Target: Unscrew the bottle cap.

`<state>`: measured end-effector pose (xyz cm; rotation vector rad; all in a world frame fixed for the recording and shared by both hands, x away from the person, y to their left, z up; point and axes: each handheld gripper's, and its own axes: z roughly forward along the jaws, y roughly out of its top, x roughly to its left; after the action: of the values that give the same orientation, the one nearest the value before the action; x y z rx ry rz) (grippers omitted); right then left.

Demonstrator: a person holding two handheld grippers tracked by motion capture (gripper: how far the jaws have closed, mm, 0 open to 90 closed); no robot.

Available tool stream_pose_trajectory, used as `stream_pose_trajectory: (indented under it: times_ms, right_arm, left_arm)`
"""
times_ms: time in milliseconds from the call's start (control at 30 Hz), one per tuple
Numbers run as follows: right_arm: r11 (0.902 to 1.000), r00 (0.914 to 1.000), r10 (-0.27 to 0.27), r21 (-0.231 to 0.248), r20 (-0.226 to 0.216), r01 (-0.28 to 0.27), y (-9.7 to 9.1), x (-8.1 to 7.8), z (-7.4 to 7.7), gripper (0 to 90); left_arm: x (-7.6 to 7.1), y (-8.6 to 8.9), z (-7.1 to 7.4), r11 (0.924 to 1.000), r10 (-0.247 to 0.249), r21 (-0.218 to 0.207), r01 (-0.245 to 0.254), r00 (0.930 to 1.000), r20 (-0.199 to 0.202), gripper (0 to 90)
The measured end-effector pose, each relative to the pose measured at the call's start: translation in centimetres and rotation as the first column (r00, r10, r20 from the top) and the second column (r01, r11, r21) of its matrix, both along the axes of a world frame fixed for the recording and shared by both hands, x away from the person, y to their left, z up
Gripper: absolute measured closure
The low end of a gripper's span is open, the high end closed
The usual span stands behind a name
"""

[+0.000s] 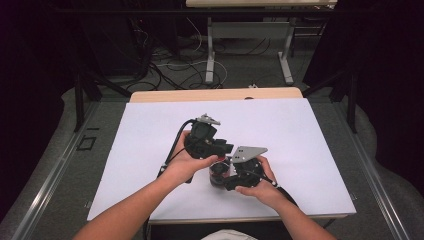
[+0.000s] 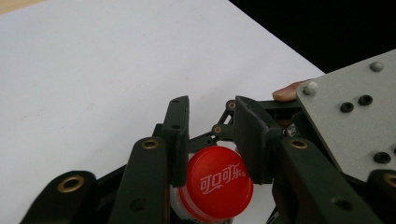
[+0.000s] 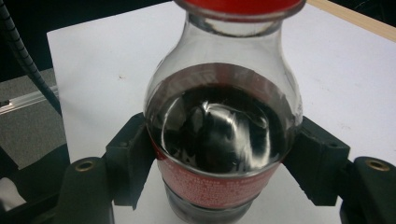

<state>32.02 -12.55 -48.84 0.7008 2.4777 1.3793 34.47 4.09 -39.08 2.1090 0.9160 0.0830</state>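
Observation:
A small glass cola bottle (image 1: 218, 176) with dark liquid and a red label stands on the white sheet (image 1: 150, 130). In the right gripper view the bottle (image 3: 219, 126) sits between the two black pads, which press on its body at the label; my right gripper (image 3: 224, 158) is shut on it. From above, my left gripper (image 2: 213, 135) has its jaws against both sides of the red cap (image 2: 217, 186), shut on it. In the high view the left gripper (image 1: 219, 159) and the right gripper (image 1: 225, 179) meet at the bottle near the table's front middle.
The right gripper's grey plate (image 2: 345, 116) lies close beside the left jaws. White sheet stretches out on all sides of the bottle. Beyond the wooden far edge (image 1: 215, 94) are floor cables (image 1: 170, 70) and another table's legs (image 1: 210, 55).

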Motion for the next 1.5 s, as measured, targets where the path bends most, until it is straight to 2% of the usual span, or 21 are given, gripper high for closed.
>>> stream_pose_trajectory:
  times_ms: [133, 233, 333, 367, 500, 567, 600, 633, 767, 867, 900, 933, 967, 1000, 1067, 1133, 1233, 1333, 1400, 1433, 1500]
  right_arm:
    - [0.9999, 1.0, -0.004, 0.011, 0.0, 0.004, -0.1, 0.1, 0.0, 29.9]
    - [0.9999, 1.0, 0.002, 0.015, 0.006, -0.002, -0.3, 0.2, 0.0, 29.9]
    - [0.9998, 0.9999, 0.002, 0.018, 0.012, -0.003, -0.3, 0.2, 0.1, 29.9]
    - [0.9997, 1.0, 0.002, 0.024, 0.01, -0.002, -0.3, 0.2, 0.1, 29.9]
    - [0.9997, 1.0, 0.005, 0.025, 0.005, -0.005, -0.3, 0.1, 0.2, 29.9]
    - [0.9997, 0.9999, 0.006, 0.025, 0.01, -0.007, -0.3, 0.1, 0.2, 29.9]
    - [0.9996, 0.9999, 0.014, 0.022, 0.009, -0.015, -0.3, 0.1, 0.2, 29.9]
    - [0.9996, 0.9999, 0.015, 0.023, 0.008, -0.015, -0.3, 0.0, 0.2, 29.9]
    - [0.9997, 0.9997, 0.021, 0.014, 0.011, -0.021, -0.3, 0.1, 0.2, 29.9]
    - [0.9996, 0.9997, 0.022, 0.019, 0.012, -0.023, -0.3, 0.1, 0.2, 29.9]
    - [0.9996, 0.9997, 0.02, 0.02, 0.013, -0.02, -0.3, 0.1, 0.2, 29.9]
    - [0.9997, 0.9997, 0.02, 0.017, 0.013, -0.021, -0.3, 0.1, 0.2, 29.9]
    - [0.9997, 0.9997, 0.023, 0.008, 0.009, -0.023, -0.3, 0.1, 0.2, 29.9]
    - [0.9997, 0.9997, 0.019, 0.017, 0.015, -0.019, -0.3, 0.1, 0.1, 29.9]
    - [0.9998, 0.9999, 0.012, 0.015, 0.009, -0.012, -0.3, 0.2, 0.0, 29.9]
    - [0.9999, 1.0, 0.005, 0.012, 0.005, -0.005, -0.4, 0.2, 0.0, 29.9]
    - [0.9999, 1.0, -0.002, 0.016, 0.006, 0.001, -0.4, 0.2, 0.0, 29.9]
    - [0.9999, 1.0, -0.009, 0.014, -0.001, 0.009, -0.4, 0.2, 0.0, 30.0]
    - [0.9998, 0.9999, -0.014, 0.012, 0.003, 0.014, -0.4, 0.3, -0.1, 29.9]
    - [0.9995, 0.9997, -0.024, 0.021, 0.008, 0.023, -0.3, 0.3, -0.2, 30.0]
    - [0.9998, 0.9998, -0.022, -0.002, 0.002, 0.022, -0.4, 0.3, -0.1, 30.0]
  left_arm:
    - [0.2, 0.5, 0.4, 0.9975, -0.049, -0.05, 0.051, 0.9984, 0.026, 54.0]
    - [0.5, 1.1, 0.9, 0.9918, -0.118, -0.043, 0.12, 0.9916, 0.053, 46.7]
    - [0.7, 1.6, 1.1, 0.9774, -0.208, -0.023, 0.21, 0.9751, 0.076, 41.3]
    - [0.7, 1.8, 1.1, 0.9732, -0.228, -0.013, 0.23, 0.9712, 0.068, 41.0]
    - [1.0, 2.4, 0.8, 0.9478, -0.318, 0.009, 0.319, 0.9456, 0.067, 39.8]
    - [1.2, 2.7, 0.5, 0.9481, -0.318, 0.025, 0.317, 0.9451, 0.076, 41.7]
    - [1.2, 2.7, 0.4, 0.9541, -0.299, 0.022, 0.299, 0.9514, 0.073, 42.5]
    - [1.3, 2.7, 0.2, 0.9551, -0.296, 0.003, 0.296, 0.9524, 0.074, 41.4]
    - [1.6, 2.8, 0.0, 0.9445, -0.327, -0.014, 0.328, 0.9425, 0.071, 43.9]
    - [1.7, 2.6, -0.3, 0.9486, -0.31, -0.047, 0.313, 0.9489, 0.058, 45.5]
    - [1.7, 2.6, -0.2, 0.9454, -0.322, -0.041, 0.323, 0.9459, 0.043, 46.9]
    - [1.7, 2.5, -0.3, 0.9469, -0.317, -0.044, 0.319, 0.9478, 0.032, 49.0]
    - [1.5, 2.2, -0.4, 0.9526, -0.296, -0.061, 0.298, 0.9543, 0.044, 51.8]
    - [1.5, 2.1, -0.4, 0.9495, -0.308, -0.049, 0.31, 0.9503, 0.047, 54.0]
    - [1.4, 1.9, -0.3, 0.949, -0.311, -0.04, 0.313, 0.9493, 0.047, 58.2]
    - [1.2, 1.7, -0.1, 0.9544, -0.297, -0.015, 0.298, 0.9536, 0.05, 60.8]
    - [0.5, 1.1, -0.1, 0.9776, -0.21, -0.006, 0.211, 0.9761, 0.057, 61.4]
    - [-0.1, 0.5, 0.2, 0.9947, -0.103, 0.014, 0.102, 0.9942, 0.031, 61.6]
    - [-0.3, 0.2, 0.3, 0.9982, -0.041, 0.044, 0.04, 0.9988, 0.025, 61.7]
    - [-0.5, 0.0, 0.3, 0.9991, -0.006, 0.042, 0.005, 0.9998, 0.017, 61.8]
    - [-0.8, -0.5, 0.3, 0.9977, 0.059, 0.034, -0.059, 0.9983, 0.005, 61.8]
